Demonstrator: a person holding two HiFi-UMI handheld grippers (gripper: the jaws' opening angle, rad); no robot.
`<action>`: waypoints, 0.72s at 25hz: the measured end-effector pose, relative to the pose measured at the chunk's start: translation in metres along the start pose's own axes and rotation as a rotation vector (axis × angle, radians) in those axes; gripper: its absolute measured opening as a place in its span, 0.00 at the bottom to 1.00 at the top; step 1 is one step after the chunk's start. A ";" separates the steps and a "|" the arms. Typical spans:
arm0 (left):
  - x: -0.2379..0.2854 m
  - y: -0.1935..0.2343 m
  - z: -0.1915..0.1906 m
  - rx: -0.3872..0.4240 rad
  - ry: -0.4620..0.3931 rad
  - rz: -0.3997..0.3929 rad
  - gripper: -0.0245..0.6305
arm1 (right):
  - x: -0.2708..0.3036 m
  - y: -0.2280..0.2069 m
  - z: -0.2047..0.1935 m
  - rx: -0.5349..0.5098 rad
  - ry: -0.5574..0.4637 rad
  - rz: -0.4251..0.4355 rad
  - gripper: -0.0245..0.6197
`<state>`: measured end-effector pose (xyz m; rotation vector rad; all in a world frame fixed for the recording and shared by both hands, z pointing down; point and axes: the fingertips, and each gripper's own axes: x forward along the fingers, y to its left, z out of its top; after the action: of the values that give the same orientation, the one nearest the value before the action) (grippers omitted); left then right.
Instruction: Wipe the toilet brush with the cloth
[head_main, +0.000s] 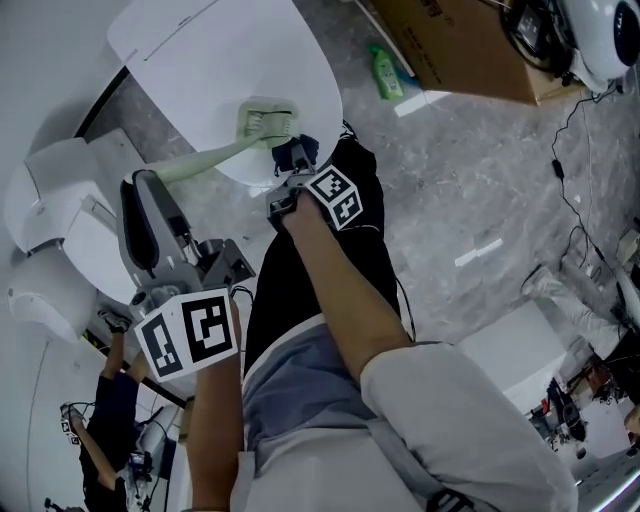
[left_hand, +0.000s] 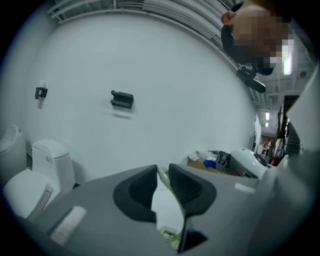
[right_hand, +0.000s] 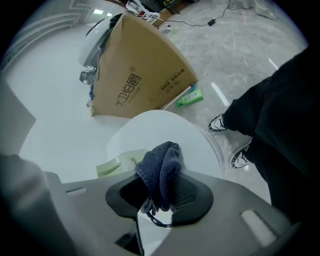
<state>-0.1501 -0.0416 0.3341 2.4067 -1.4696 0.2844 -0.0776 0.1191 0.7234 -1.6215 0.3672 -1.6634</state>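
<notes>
Looks like a makeshift test room: white toilets (left_hand: 47, 162) by a bare wall, cardboard box (head_main: 455, 45), cables (head_main: 572, 130) trailing over marbled floor (head_main: 470, 190).

Head view: the near end of the toilet brush (head_main: 205, 158) handle is lost behind the housing of the left gripper (left_hand: 161, 186), and that gripper's jaws cannot be seen from there. In the left gripper view, only a thin pale-green sliver of the handle shows between the closed-up jaws; the gripper body masks the rest.

Right gripper (right_hand: 159, 195): the cloth (right_hand: 161, 167) clamped in it covers most of both jaws and hides part of the brush head just beyond its tips.

Past that gripper, the cardboard box (head_main: 455, 40) is cut off by the top edge. The label on the green bottle (head_main: 387, 72) is too small to read.
</notes>
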 end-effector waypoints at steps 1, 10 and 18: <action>-0.001 0.000 0.000 0.001 0.000 0.000 0.04 | 0.000 -0.002 -0.005 0.025 0.001 -0.001 0.21; -0.002 0.000 0.000 0.004 0.009 0.003 0.04 | 0.008 0.007 -0.015 0.109 0.029 0.031 0.19; 0.006 0.018 0.003 -0.017 0.018 0.049 0.04 | 0.028 0.037 -0.012 0.107 0.006 0.085 0.19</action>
<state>-0.1630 -0.0551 0.3364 2.3512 -1.5185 0.3032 -0.0736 0.0715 0.7165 -1.5020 0.3393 -1.5979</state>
